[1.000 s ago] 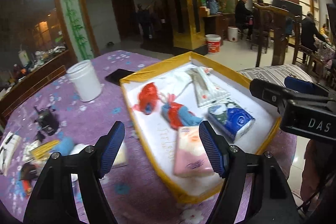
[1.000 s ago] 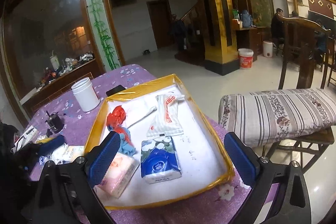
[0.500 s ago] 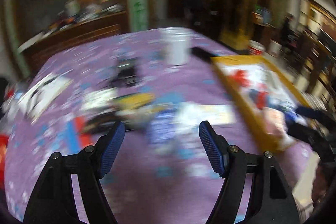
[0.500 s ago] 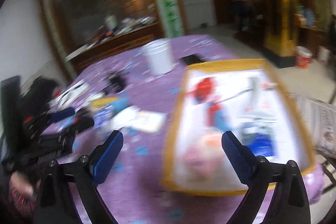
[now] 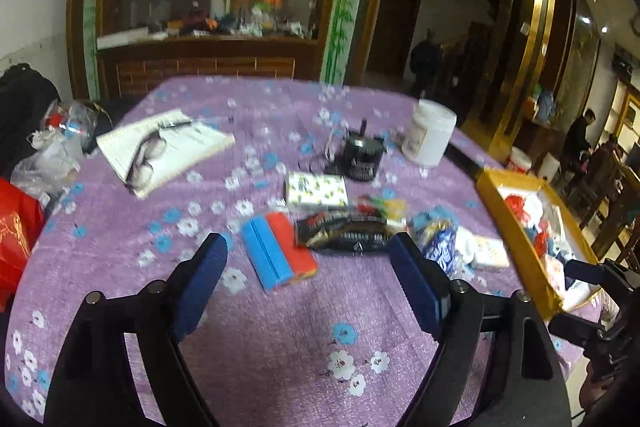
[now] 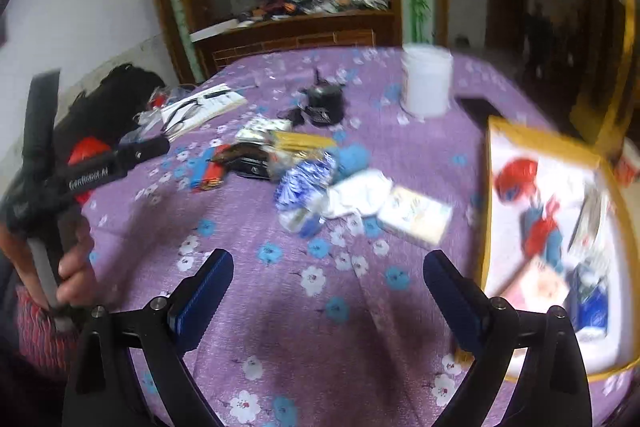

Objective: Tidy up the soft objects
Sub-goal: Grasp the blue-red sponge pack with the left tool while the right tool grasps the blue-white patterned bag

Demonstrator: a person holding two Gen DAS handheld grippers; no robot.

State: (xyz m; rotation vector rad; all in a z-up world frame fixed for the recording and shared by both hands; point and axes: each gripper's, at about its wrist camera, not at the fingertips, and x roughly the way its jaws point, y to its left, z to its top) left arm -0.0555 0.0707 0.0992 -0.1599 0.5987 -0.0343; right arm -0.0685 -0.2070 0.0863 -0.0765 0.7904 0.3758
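Both grippers' fingers spread, empty. Left gripper [image 5: 308, 283] faces cluttered pile; black packet [image 5: 346, 231] just ahead. Risk: snagging neighbouring blue-red block [image 5: 278, 251] instead.

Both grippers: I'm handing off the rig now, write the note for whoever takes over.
Left gripper: open, holding nothing, above the cloth facing the loose pile.
Right gripper: open, holding nothing, between pile and tray.
Tray at table's right already holds red-and-blue soft toys, a pink tissue pack and a blue pack.
Left on the table: patterned tissue pack, blue-and-white bundle, white cloth, flat pale pack.
Next: probably pick one from the pile.
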